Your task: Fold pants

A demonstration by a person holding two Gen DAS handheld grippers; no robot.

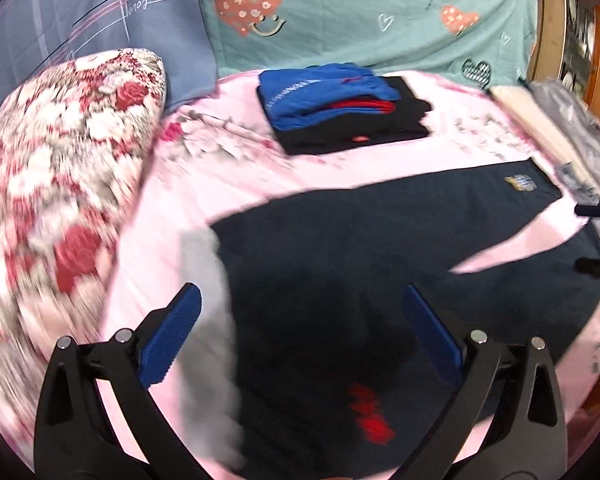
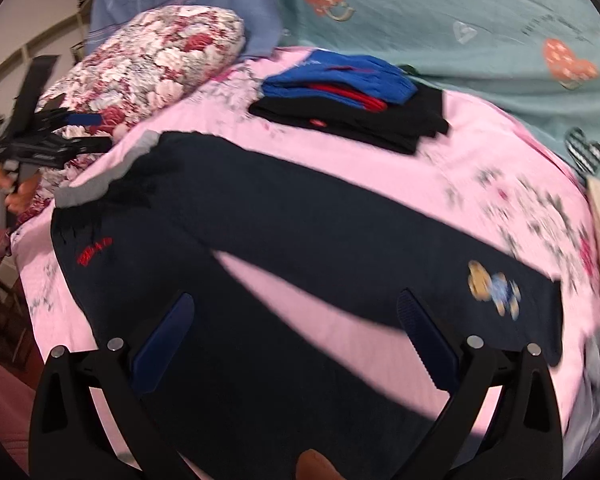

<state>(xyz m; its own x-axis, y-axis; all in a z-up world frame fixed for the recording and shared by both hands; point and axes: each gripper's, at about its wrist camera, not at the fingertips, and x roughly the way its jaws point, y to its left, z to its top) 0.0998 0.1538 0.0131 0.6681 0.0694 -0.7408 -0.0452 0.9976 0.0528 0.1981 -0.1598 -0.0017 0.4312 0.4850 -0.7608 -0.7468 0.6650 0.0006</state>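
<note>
Dark navy pants (image 1: 340, 248) (image 2: 260, 208) lie spread flat on the pink bedsheet (image 1: 160, 216) (image 2: 480, 160), legs apart in a V. They have a grey waistband (image 2: 100, 180), a red logo (image 2: 94, 254) near the hip and a bear patch (image 2: 494, 290) on one leg. My left gripper (image 1: 300, 312) hovers open over the waist end, nothing between its blue pads (image 1: 172, 340). My right gripper (image 2: 296, 320) hangs open over the gap between the legs, holding nothing. In the right wrist view the left gripper (image 2: 88, 132) shows at the far left, held by a hand (image 2: 16, 196).
A stack of folded clothes, blue on black (image 1: 340, 108) (image 2: 352, 100), sits at the back of the bed. A floral pillow (image 1: 60, 168) (image 2: 160, 60) lies at the left. A teal heart-print sheet (image 1: 380, 12) hangs behind. Wooden furniture (image 1: 572, 40) stands at the right.
</note>
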